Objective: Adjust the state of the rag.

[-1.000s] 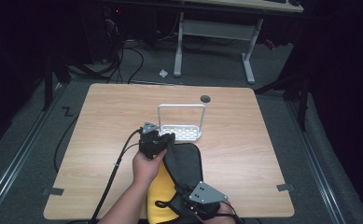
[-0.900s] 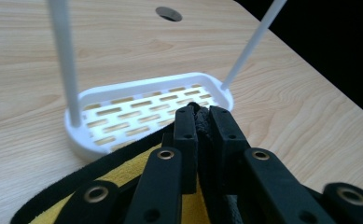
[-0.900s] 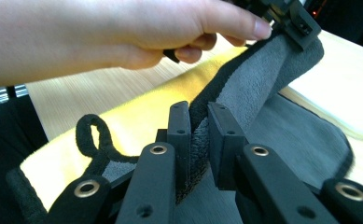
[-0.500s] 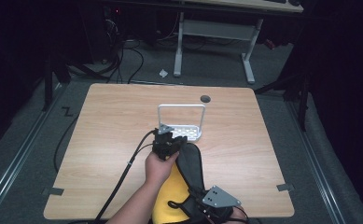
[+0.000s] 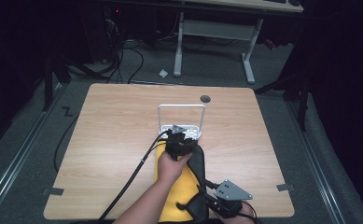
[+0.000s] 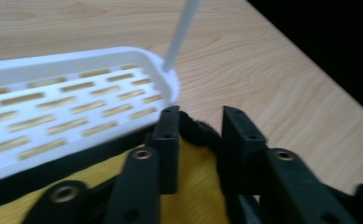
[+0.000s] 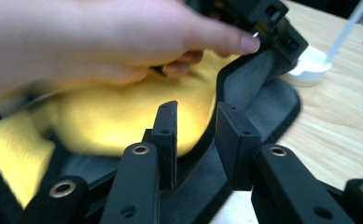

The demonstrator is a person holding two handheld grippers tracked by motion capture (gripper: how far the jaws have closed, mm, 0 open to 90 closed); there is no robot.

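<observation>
Yellow-and-black cloth (image 5: 181,186): lies flat at the table's (image 5: 100,154) near edge, far end touching the white slotted tray (image 5: 184,131). Left gripper (image 6: 198,135): jaws just opened, black hem between the fingers (image 6: 167,140), unpinched. Right gripper (image 7: 195,140): likewise just opened, astride the near hem. Status: laying-out apparently done; withdrawal remains.

Yellow-and-black cloth (image 5: 181,186) beside white rack (image 5: 181,119)

ahead: white rack (image 5: 181,122) just beside left claw (image 5: 181,140) | sides: bare table (image 5: 114,135)
</observation>
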